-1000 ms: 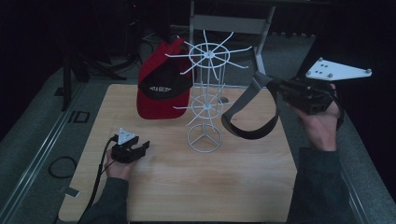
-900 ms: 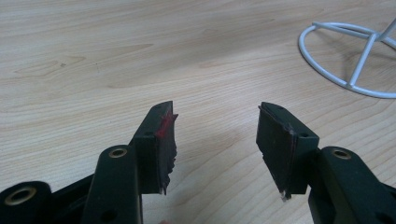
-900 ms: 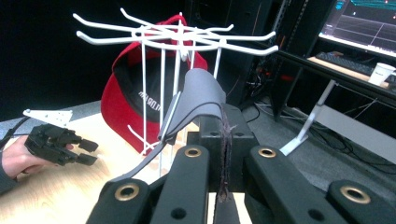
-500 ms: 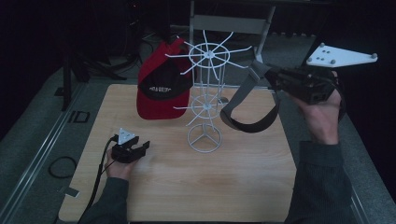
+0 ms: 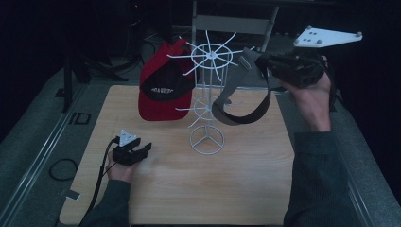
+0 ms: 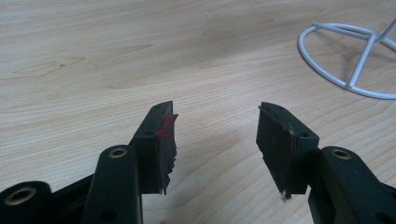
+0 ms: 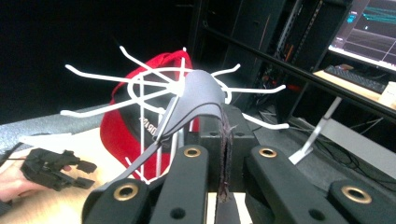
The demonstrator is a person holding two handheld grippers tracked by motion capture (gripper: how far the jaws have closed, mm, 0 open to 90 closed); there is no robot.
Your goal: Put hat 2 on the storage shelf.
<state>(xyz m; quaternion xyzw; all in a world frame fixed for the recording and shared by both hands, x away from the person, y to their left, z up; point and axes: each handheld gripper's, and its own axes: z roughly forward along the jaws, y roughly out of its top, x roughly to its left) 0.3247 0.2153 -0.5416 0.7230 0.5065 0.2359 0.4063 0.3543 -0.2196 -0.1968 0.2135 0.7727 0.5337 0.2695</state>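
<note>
High view: right gripper (image 5: 283, 66) is pinching a grey strap (image 5: 236, 101) beside the white wire rack (image 5: 208, 94), loop hanging down-left.

Left gripper view: left gripper (image 6: 215, 135) is lying spread on the table (image 6: 140, 56).

Right gripper view: strap is draping from the shut jaws toward the rack's top prongs, just ahead.

Your high view is dim and bluish, black beyond the table's (image 5: 246, 189) far edge; your left gripper view is bright and evenly lit; a monitor (image 7: 369, 25) glows, soft-focused.
</note>
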